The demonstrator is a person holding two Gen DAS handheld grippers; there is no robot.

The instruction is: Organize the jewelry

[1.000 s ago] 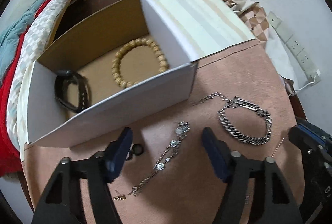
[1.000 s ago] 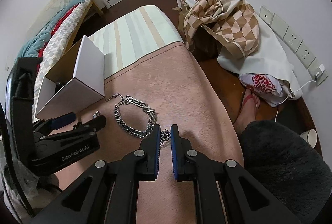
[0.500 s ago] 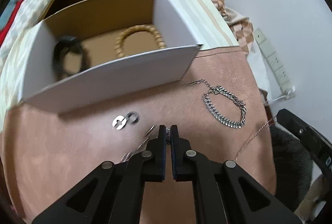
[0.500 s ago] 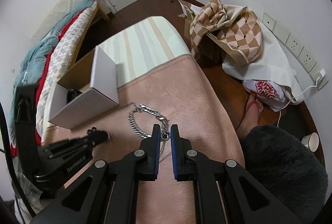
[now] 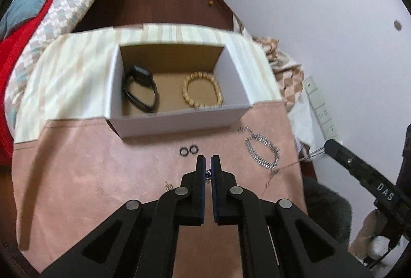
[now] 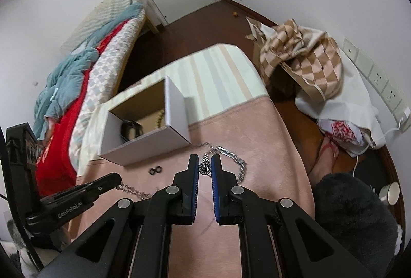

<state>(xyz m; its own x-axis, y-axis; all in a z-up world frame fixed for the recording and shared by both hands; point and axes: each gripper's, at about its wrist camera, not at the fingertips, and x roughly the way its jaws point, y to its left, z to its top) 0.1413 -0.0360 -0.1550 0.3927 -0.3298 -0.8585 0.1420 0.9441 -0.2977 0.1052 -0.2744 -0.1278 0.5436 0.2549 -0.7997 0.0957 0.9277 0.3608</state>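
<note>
An open white box [image 5: 179, 121] stands on the pink cloth and holds a black band [image 5: 140, 90] and a wooden bead bracelet [image 5: 201, 92]. My left gripper [image 5: 208, 162] is shut on a silver charm bracelet [image 5: 208, 175], which hangs from it in the right wrist view [image 6: 131, 189]. My right gripper [image 6: 205, 161] is shut on the round pendant [image 6: 204, 167] of a thin necklace, whose chain [image 5: 290, 166] trails to the cloth. A chunky silver chain bracelet [image 5: 262, 152] and two small black rings [image 5: 188, 150] lie in front of the box.
The pink cloth [image 5: 90, 175] covers the near part of the table, a striped cloth [image 5: 64, 82] the far part. A bed with red and blue bedding [image 6: 84, 87] is on the left. Checked fabric [image 6: 305, 56] and wall sockets [image 6: 380, 80] are on the right.
My left gripper closed on the charm bracelet and lifted it off the cloth. My right gripper rose with the pendant, pulling its chain up. Both views pulled back and up.
</note>
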